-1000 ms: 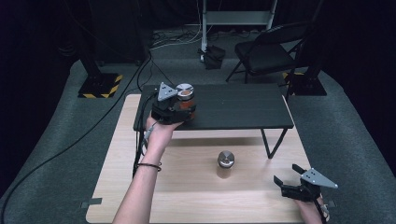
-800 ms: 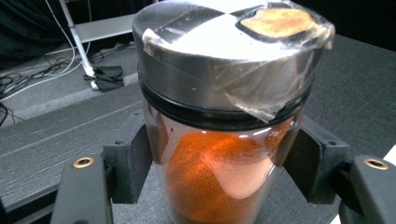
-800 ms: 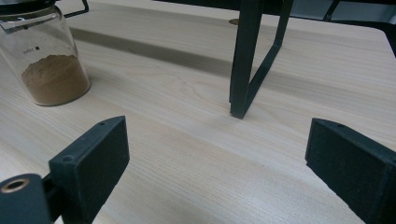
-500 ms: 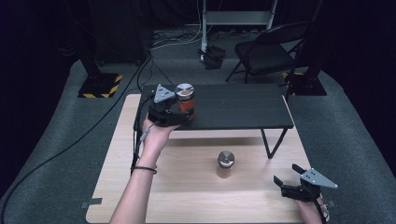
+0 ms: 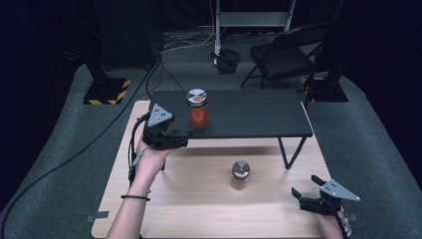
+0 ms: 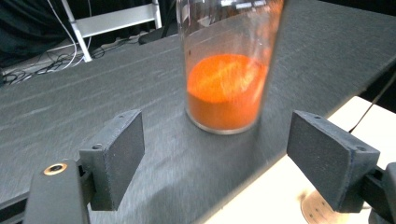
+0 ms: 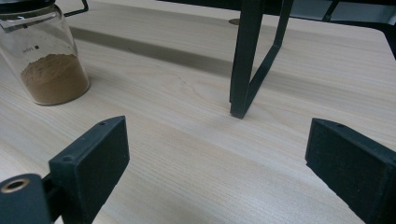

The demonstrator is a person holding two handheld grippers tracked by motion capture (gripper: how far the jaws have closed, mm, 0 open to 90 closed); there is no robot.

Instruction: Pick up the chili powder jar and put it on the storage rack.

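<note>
revealing orange powder (image 6: 226, 100), perhaps spice, close-up

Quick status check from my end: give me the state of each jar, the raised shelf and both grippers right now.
Orange-powder jar: upright on the shelf, lid on, released.
Brown-powder jar: upright on the wooden table, lid on, untouched.
Black shelf: standing on the table, carrying the orange-powder jar.
Left gripper: jaws just opened, clear of the jar.
Right gripper: open, nothing between its jaws.

Bright table, dark surroundings, slight blur
</note>
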